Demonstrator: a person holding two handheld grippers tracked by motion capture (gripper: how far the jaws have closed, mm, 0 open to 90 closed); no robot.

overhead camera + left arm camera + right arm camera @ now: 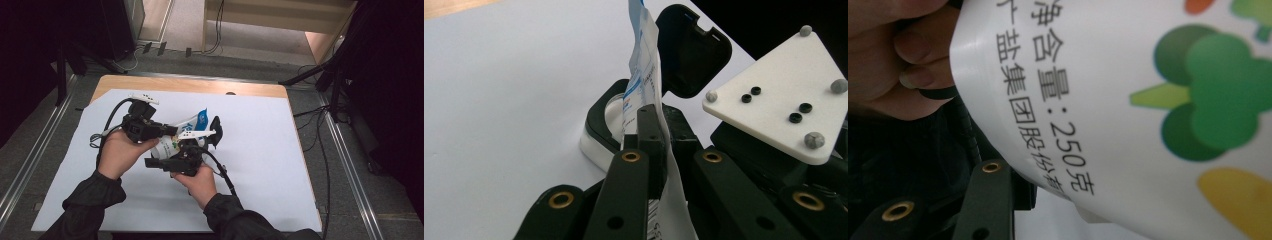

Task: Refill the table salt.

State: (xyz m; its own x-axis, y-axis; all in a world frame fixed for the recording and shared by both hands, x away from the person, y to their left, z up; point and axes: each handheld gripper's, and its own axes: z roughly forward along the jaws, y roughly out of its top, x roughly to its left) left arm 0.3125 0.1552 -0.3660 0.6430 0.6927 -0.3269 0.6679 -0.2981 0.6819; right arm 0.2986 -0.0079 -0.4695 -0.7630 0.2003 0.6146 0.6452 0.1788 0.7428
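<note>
A white pouch [172,142] with a blue top and green printed pictures hangs between both hands above the white sheet. My left gripper [167,131] is shut on it; in the left gripper view its jaws [651,127] pinch the pouch's [644,75] thin edge. My right gripper [155,162] points left under the pouch. In the right gripper view the pouch [1128,115] hangs very close, hiding all but one black finger [985,195]. Whether that gripper presses on it is hidden. A black-rimmed white container [596,120] with its black lid [689,50] flipped up sits just behind the pouch.
A white sheet [260,165] covers most of the wooden table [190,84]. The right gripper's white three-cornered plate [774,100] stands close to the left jaws. Cables [225,175] trail from both grippers. Dark stands and floor rails border the table.
</note>
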